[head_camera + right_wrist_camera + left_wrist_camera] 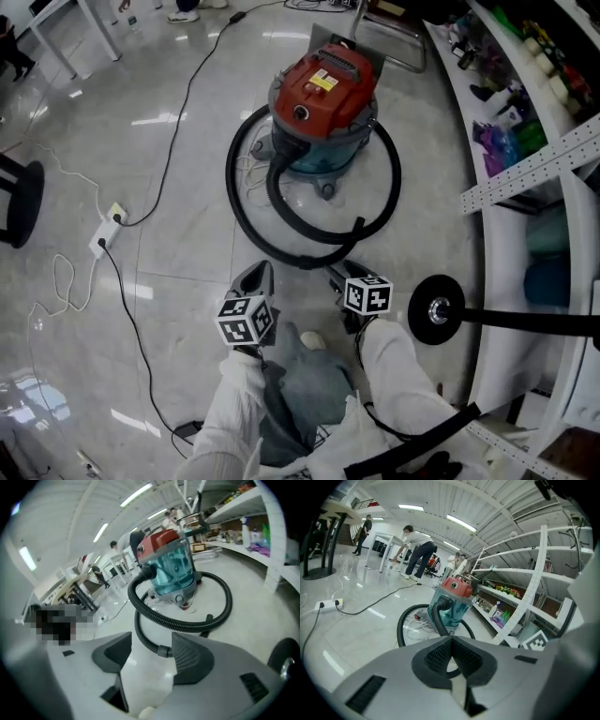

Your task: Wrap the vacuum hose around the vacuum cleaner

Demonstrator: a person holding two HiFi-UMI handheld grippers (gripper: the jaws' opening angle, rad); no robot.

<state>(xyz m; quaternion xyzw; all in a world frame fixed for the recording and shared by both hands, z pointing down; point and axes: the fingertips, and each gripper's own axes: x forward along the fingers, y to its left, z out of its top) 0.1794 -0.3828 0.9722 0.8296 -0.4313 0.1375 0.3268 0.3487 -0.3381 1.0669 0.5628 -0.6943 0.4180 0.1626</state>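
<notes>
Right gripper [151, 644] hung with jaws wide just short of the hose [178, 624], which lay looped on the floor round the vacuum cleaner [323, 98], your left gripper [451, 641] closed and empty; pulling its loose end carelessly could have undone that coil.

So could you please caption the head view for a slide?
Hose circling the vacuum on the floor, seen from above.

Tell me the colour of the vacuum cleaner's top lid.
Red, with a small yellow label; the domed plastic lid shows best in the head view.
</notes>
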